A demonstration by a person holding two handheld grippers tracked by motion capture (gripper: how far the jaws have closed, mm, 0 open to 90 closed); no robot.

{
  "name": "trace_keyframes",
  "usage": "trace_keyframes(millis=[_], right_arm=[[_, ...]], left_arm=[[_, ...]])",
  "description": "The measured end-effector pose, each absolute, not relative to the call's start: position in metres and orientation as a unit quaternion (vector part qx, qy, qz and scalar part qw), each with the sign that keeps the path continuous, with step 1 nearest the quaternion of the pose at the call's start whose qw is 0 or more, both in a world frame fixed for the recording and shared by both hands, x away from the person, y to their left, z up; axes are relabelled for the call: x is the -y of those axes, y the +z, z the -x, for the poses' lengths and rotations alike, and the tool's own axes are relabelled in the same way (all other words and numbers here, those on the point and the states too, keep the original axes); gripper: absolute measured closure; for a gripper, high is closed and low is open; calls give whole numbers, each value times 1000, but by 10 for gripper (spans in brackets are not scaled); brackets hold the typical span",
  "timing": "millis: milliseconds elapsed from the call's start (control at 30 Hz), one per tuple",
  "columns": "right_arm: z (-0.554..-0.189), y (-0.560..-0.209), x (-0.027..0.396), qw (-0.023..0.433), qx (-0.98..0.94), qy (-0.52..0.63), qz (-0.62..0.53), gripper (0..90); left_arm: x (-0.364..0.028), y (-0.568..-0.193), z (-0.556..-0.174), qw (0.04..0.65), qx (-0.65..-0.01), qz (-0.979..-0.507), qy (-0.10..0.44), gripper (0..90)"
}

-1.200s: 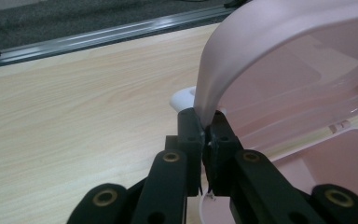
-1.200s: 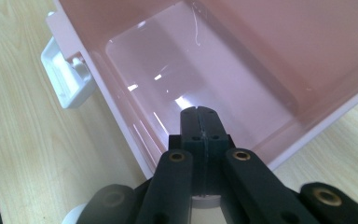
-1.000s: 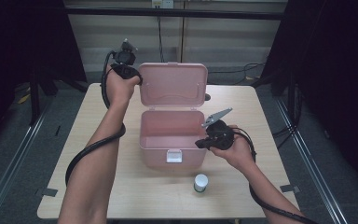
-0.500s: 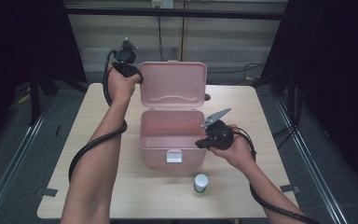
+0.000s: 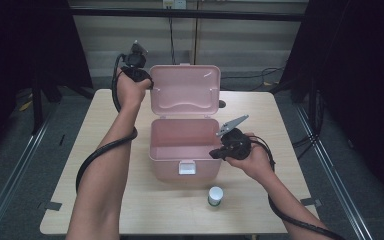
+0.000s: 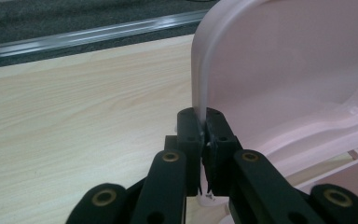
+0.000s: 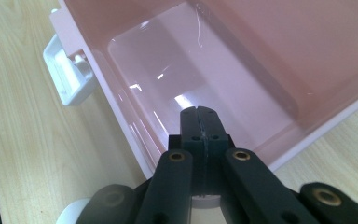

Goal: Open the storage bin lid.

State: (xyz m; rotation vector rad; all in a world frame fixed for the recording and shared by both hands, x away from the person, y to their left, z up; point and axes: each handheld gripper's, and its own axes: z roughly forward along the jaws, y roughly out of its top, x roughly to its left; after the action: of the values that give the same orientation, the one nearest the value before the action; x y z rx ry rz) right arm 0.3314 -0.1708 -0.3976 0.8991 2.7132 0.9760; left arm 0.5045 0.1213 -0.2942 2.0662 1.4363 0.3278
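Your left gripper (image 6: 204,128) has its jaws clamped on the edge of the upright pink plastic lid (image 5: 185,93), at the 11 o'clock corner of the open pink plastic box (image 5: 166,160) mid-table. Your right gripper (image 7: 199,122) hangs over the box's 3 o'clock rim, jaws pressed together, empty. A small white-capped bottle (image 5: 215,195) stands at 5 o'clock, near the box's white latch (image 5: 187,167).

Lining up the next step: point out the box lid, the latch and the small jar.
lid (image 5: 185,90), high view, inner face.
latch (image 5: 186,167), high view, white front clasp.
jar (image 5: 215,193), high view, white cap.

Open box (image 5: 182,150), upright lid (image 5: 185,92) behind
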Motion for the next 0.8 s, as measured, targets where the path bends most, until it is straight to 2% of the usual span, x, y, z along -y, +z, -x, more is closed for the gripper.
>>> trace_keyframes(millis=[800], right_arm=[[-332, -398, 173, 53, -894, 331, -296, 900]], left_arm=[[-119, -311, -527, 294, -553, -771, 112, 866]])
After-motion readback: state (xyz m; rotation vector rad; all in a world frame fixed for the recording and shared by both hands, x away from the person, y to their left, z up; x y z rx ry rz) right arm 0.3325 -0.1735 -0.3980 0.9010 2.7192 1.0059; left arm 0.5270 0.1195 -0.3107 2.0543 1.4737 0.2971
